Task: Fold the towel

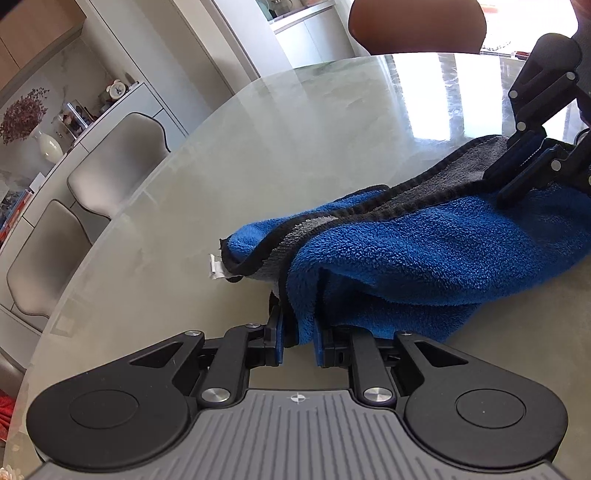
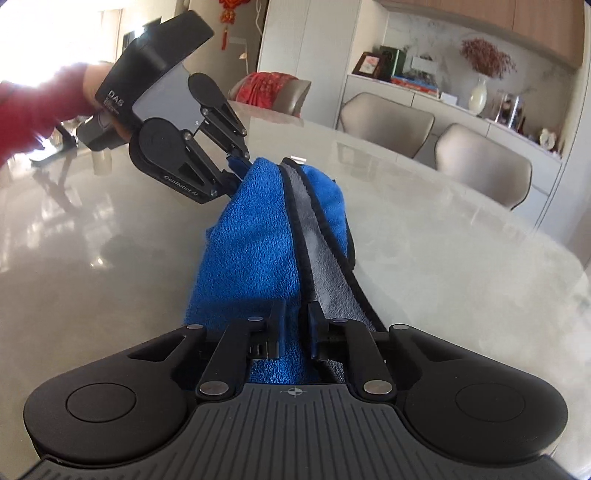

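Note:
A blue towel point(image 1: 424, 251) with a grey underside and black hem lies bunched lengthwise on a pale glossy round table point(image 1: 258, 147). My left gripper point(image 1: 298, 328) is shut on the towel's near end, blue cloth pinched between its pads. Across the towel, my right gripper point(image 1: 517, 173) clamps the far end. In the right wrist view the towel point(image 2: 258, 236) runs away from my right gripper point(image 2: 295, 325), which is shut on its blue and grey layers. At the far end the left gripper point(image 2: 236, 173) grips it, held by a hand in a red sleeve point(image 2: 33, 107).
Beige chairs point(image 1: 114, 162) stand around the table's far side, with a white sideboard point(image 2: 443, 99) holding a vase and frames behind them. A brown chair back point(image 1: 417, 26) rises past the table's far edge. A white label point(image 1: 216, 266) sticks out of the towel's corner.

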Motion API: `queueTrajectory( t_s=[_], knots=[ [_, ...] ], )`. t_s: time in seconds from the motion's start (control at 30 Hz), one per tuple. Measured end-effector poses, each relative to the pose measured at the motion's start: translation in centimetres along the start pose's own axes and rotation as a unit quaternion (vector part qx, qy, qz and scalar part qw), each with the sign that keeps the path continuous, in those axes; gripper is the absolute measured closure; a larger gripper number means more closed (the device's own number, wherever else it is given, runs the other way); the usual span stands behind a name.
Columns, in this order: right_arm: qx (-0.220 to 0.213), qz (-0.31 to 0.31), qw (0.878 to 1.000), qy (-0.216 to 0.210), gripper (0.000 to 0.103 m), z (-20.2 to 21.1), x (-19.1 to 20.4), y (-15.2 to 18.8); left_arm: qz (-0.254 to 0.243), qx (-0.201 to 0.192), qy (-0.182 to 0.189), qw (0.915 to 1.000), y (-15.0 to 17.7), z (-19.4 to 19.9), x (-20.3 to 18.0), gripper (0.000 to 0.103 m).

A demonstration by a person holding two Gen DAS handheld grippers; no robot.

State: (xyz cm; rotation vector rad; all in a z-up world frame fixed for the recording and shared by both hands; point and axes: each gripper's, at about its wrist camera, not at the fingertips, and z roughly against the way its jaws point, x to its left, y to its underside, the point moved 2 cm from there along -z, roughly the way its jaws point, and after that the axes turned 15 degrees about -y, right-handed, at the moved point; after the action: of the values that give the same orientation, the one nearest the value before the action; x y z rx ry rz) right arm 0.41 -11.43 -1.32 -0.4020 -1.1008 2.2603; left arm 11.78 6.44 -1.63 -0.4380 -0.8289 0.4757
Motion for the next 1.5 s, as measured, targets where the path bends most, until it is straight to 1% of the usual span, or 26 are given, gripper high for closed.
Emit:
queueTrajectory(
  t_s=[0.13, 0.2, 0.27, 0.53, 0.63, 0.83, 1.17, 1.4, 1.5],
  knots=[
    [-0.003, 0.011, 1.000, 0.014, 0.094, 0.6, 0.5, -0.4, 0.002, 0.001, -0.007, 1.0000, -0.1, 0.2, -0.1, 0.087],
    [-0.004, 0.016, 1.000, 0.019, 0.095, 1.0, 0.6, -0.3, 0.008, 0.002, -0.010, 0.9999, -0.1, 0.4, -0.1, 0.089],
    [-0.006, 0.022, 0.999, 0.027, 0.099, 1.3, 0.7, -0.3, 0.012, 0.001, -0.015, 0.9998, -0.1, 0.7, 0.0, 0.089],
    [-0.016, 0.044, 0.997, 0.061, 0.099, 3.4, 0.6, -1.1, 0.034, -0.010, -0.042, 0.9985, -1.0, 3.0, 0.8, 0.090],
    [-0.023, 0.046, 0.997, 0.063, 0.099, 4.0, 0.7, -1.4, 0.042, -0.016, -0.049, 0.9978, -1.4, 4.0, 0.9, 0.090],
    [-0.044, 0.047, 0.995, 0.071, 0.099, 5.8, 0.8, -1.7, 0.037, -0.022, -0.054, 0.9976, -1.8, 5.6, 0.5, 0.090],
    [-0.053, 0.065, 0.991, 0.107, 0.099, 8.8, 0.6, -1.5, 0.034, -0.047, -0.055, 0.9968, -3.2, 7.9, 0.1, 0.090],
    [-0.055, 0.094, 0.985, 0.132, 0.099, 10.7, 1.4, -1.5, 0.014, -0.056, -0.038, 0.9976, -3.1, 8.4, -2.3, 0.090],
    [-0.052, 0.102, 0.984, 0.134, 0.099, 11.5, 2.2, -0.9, 0.008, -0.059, -0.027, 0.9978, -2.8, 8.5, -3.6, 0.088]
  ],
)
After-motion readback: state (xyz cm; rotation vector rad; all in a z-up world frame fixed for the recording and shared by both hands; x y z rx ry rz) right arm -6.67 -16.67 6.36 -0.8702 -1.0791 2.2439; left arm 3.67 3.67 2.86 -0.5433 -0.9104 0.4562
